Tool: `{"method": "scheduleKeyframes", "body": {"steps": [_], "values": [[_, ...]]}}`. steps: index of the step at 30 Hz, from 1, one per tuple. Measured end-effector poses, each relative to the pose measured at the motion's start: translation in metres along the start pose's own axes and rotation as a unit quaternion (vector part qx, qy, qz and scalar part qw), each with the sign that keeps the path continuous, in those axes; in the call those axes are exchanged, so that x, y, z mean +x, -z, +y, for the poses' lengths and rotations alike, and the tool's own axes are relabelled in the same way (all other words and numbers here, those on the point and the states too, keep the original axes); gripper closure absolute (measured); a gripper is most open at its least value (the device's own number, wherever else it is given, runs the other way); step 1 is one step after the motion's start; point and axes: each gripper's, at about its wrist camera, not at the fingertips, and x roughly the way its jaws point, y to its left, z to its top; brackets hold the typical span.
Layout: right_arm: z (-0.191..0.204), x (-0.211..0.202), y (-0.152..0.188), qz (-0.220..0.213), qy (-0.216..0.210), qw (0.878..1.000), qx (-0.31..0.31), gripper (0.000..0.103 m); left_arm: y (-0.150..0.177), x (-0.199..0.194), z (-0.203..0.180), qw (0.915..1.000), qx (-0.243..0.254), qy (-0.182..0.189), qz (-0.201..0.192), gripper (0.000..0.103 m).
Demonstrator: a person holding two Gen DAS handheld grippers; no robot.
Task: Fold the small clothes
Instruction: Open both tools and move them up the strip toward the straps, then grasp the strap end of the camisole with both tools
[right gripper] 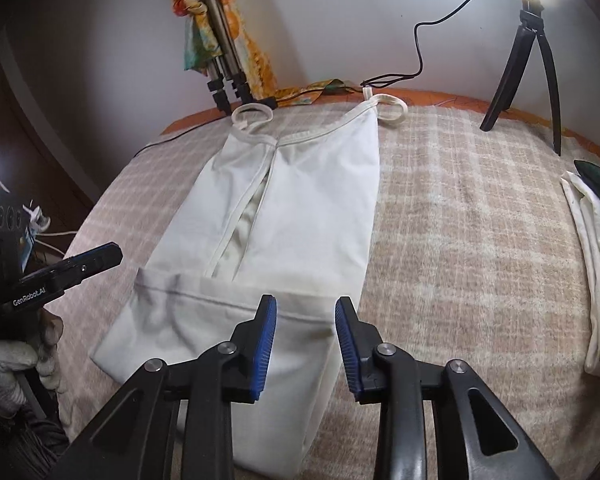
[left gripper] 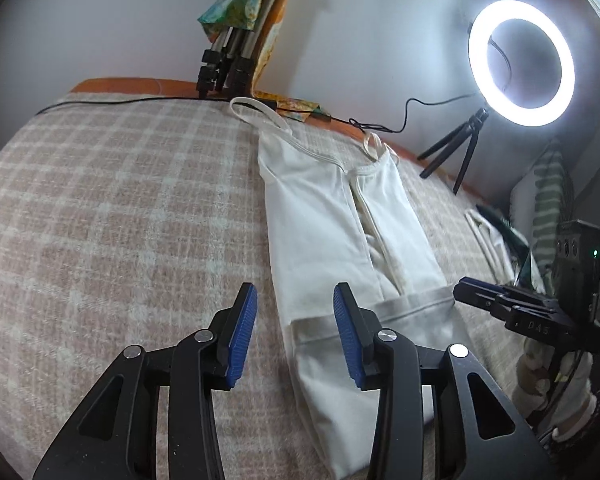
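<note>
On the checked blanket (right gripper: pixel 460 208), one white camisole (right gripper: pixel 300 200) is lying with its long axis running six to twelve o'clock. The left tongs (left gripper: pixel 295 336) are hovering released at its left edge; the right tongs (right gripper: pixel 306 344) are hovering released directly over its folded hem, nearer. Two straps, two tongs.

Main light is a glowing white circular ring lamp on a small black tripod (left gripper: pixel 521 63) — blown out to pure glare, casting a soft halo on the pale grey wall (left gripper: pixel 100 20) behind it. In the right wrist view it flares at the top edge, w/ a second bright spot at the far left. Both fisheye pics bend hard and go dark at the corners — centre is sharp, evenly lit, shadows soft.
</note>
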Motion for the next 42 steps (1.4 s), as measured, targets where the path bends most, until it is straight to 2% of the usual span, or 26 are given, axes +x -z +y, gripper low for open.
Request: {"method": "scheduleKeyframes", "body": {"steps": [3,7,11,14,19,24,28,30,34,42], "values": [[-0.004,0.006,-0.010,-0.001,-0.016,1.000,0.012,0.065,-0.008,0.012,0.008,0.9996,-0.023,0.013,0.011,0.064],[-0.009,0.012,-0.019,-0.003,-0.023,1.000,0.019,0.048,-0.015,0.030,0.017,0.9971,-0.057,0.035,0.035,0.059],[-0.021,0.019,-0.026,0.000,-0.032,0.999,0.033,0.047,-0.020,0.048,0.026,0.9924,-0.090,0.060,0.058,0.059],[-0.033,0.028,-0.032,0.007,-0.043,0.998,0.046,0.047,-0.031,0.055,0.028,0.9900,-0.097,0.079,0.064,0.051],[-0.054,0.045,-0.046,0.024,-0.065,0.996,0.065,0.047,-0.047,0.070,0.037,0.9860,-0.112,0.104,0.067,0.051],[-0.074,0.060,-0.068,0.028,-0.120,0.989,0.078,0.052,-0.065,0.088,0.044,0.9802,-0.122,0.140,0.069,0.053],[-0.091,0.077,-0.084,0.032,-0.179,0.978,0.101,0.053,-0.082,0.103,0.053,0.9720,-0.149,0.167,0.072,0.053],[-0.098,0.086,-0.093,0.034,-0.202,0.973,0.108,0.054,-0.091,0.109,0.057,0.9708,-0.150,0.173,0.074,0.053],[-0.101,0.100,-0.115,0.041,-0.222,0.969,0.100,0.055,-0.107,0.121,0.058,0.9704,-0.146,0.177,0.075,0.053],[-0.094,0.112,-0.145,0.048,-0.228,0.969,0.083,0.059,-0.129,0.141,0.054,0.9733,-0.128,0.176,0.074,0.055]]}}
